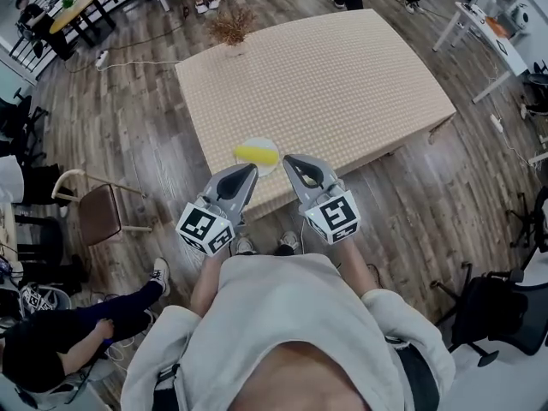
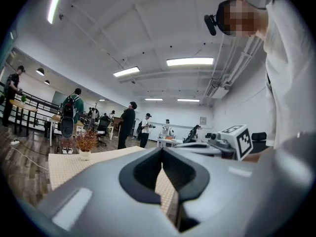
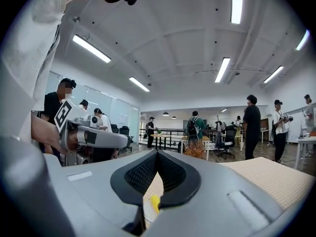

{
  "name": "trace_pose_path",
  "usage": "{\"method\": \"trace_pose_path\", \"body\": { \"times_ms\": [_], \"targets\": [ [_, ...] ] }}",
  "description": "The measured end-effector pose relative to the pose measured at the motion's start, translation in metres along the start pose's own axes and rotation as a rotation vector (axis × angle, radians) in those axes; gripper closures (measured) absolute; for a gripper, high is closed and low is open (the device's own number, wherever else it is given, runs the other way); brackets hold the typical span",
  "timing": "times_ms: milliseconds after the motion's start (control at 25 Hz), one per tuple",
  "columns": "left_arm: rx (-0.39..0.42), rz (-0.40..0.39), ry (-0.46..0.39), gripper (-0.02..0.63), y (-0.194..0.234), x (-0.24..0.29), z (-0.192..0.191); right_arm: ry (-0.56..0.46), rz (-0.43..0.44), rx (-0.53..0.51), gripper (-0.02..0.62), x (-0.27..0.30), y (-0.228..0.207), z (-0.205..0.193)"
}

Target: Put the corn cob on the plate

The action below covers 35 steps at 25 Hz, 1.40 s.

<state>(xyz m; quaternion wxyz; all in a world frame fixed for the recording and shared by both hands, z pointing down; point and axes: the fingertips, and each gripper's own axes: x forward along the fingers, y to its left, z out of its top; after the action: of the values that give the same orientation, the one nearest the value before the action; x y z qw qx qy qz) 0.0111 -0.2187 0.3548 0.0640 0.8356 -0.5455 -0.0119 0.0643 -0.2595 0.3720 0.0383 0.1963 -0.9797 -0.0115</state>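
Corn cob [image 1: 256, 153] lay on plate [image 1: 274, 164] at the table's [image 1: 342, 75] 6 o'clock edge. Left gripper [image 1: 251, 169] and right gripper [image 1: 288, 158] hung just beside it, jaws closed and empty. Dried plant [image 1: 230, 26] stood at 11 o'clock.

The left tongs [image 1: 249, 172] and right tongs [image 1: 290, 161] are held level, side by side in front of the torso. Both have their jaws pressed together with nothing between them. In the head view the left points toward one o'clock and the right toward eleven, so the tips lean in toward each other.

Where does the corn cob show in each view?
Head view: corn cob on the plate, at the near edge of the table.
Left gripper view: not in it.
Right gripper view: corn cob, a yellow sliver low between the jaws.
Shared landmark: the dried plant.
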Motion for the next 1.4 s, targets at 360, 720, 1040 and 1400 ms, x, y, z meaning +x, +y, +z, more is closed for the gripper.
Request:
{"method": "trace_pose_path", "body": {
  "times_ms": [360, 720, 1040, 1400],
  "targets": [
    [-0.018, -0.033, 0.0, 0.598, -0.015, -0.016, -0.013, -0.011, -0.061, 0.11, 0.598, -0.035, 0.03, -0.01],
    [0.001, -0.043, -0.004, 0.598, -0.007, -0.101, -0.017, 0.016, -0.093, 0.098, 0.598, -0.023, 0.112, -0.01],
    [-0.033, -0.071, 0.022, 0.598, 0.022, -0.209, -0.034, 0.057, -0.163, 0.115, 0.598, 0.002, 0.211, -0.021],
    [-0.056, -0.187, 0.011, 0.598, -0.007, -0.245, -0.035, 0.089, -0.276, 0.104, 0.598, -0.029, 0.259, -0.02]
  ]
}}
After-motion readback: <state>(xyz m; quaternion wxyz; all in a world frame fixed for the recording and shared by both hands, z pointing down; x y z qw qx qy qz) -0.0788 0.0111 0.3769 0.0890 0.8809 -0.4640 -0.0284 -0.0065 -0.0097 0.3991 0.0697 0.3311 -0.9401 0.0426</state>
